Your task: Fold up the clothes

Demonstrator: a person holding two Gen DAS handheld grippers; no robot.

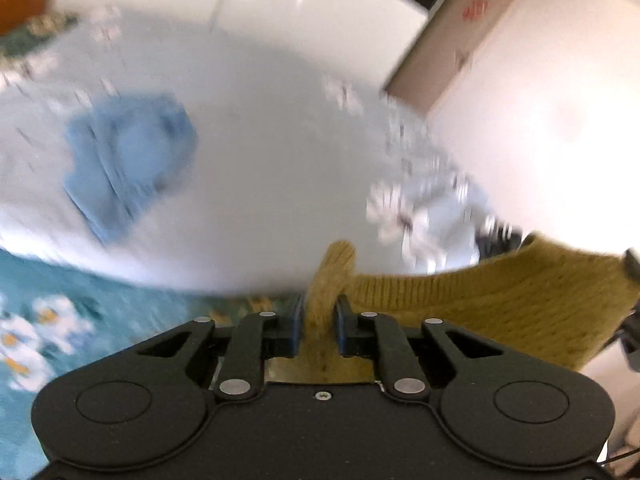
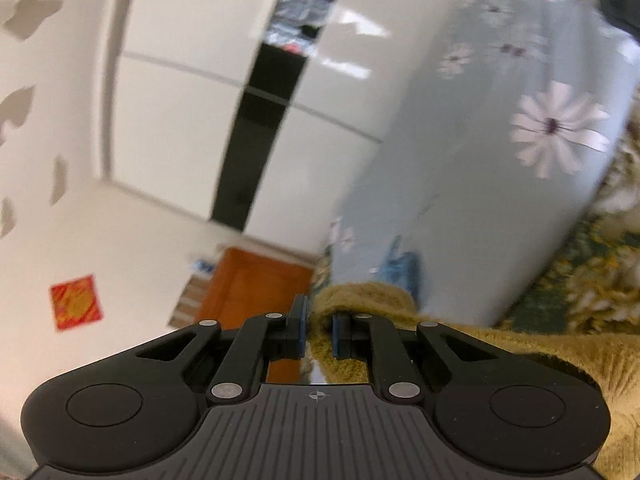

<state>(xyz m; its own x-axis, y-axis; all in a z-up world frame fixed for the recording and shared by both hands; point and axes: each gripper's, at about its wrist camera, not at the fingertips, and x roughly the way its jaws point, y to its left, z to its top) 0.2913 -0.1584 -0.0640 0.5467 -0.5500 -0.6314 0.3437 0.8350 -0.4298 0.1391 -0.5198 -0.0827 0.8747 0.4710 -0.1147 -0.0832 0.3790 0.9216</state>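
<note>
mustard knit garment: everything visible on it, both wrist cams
The mustard knit garment is a thick, ribbed, wool-like piece. The left gripper is shut on a bunched fold that sticks up between its blue pads; from there the fabric stretches right, hanging in the air in front of the pale floral bedspread. The right gripper is shut on another bunched edge, with the rest trailing off right. Its overall shape is not visible.

Bed sheet (image 1: 260, 152) pale grey-blue with flower print, teal floral bedspread (image 1: 60, 320) at near left. Glossy white wardrobe doors (image 2: 192, 92) beyond, black strip between. Orange-brown wooden cabinet (image 2: 248, 288) far, red square decal (image 2: 76, 302) on cream wall.
</note>
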